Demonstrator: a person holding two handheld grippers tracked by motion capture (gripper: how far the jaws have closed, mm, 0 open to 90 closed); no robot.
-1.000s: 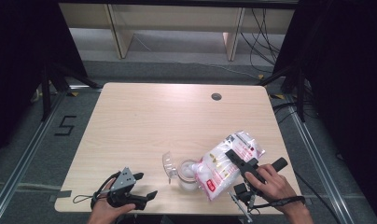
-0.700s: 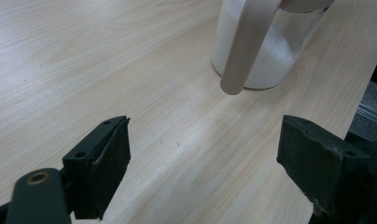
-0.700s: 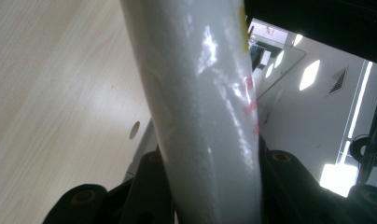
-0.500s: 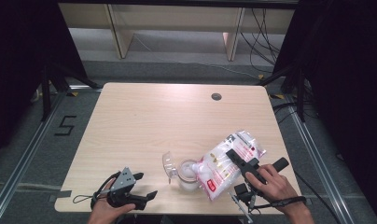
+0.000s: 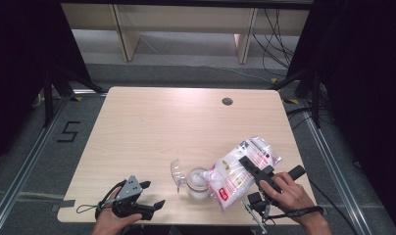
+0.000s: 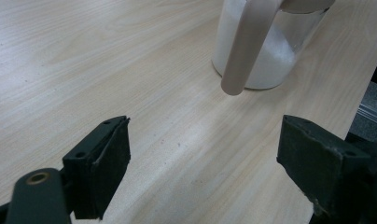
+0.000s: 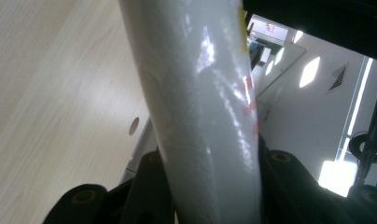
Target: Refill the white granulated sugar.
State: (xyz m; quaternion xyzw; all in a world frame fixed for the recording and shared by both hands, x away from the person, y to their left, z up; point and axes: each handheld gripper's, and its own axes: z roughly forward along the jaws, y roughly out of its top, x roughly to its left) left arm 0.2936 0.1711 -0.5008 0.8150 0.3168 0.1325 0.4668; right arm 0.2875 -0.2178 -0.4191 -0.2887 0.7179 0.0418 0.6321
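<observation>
While tilted, bag (image 5: 237, 172) over jar (image 5: 198, 182)

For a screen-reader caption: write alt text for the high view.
The right tool tilts a white plastic bag with red print over a clear glass jar of white grains on a light wooden table. The left tool rests open near the front edge.

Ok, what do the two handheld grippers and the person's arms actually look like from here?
Both are black two-jaw tools. The left gripper carries a grey three-cornered plate on top and trails a thin black cable loop; its blocky pads are matt black with small screw holes. The right gripper has a long black body and a black cord around the wrist. Both forearms are bare, no sleeves.
</observation>
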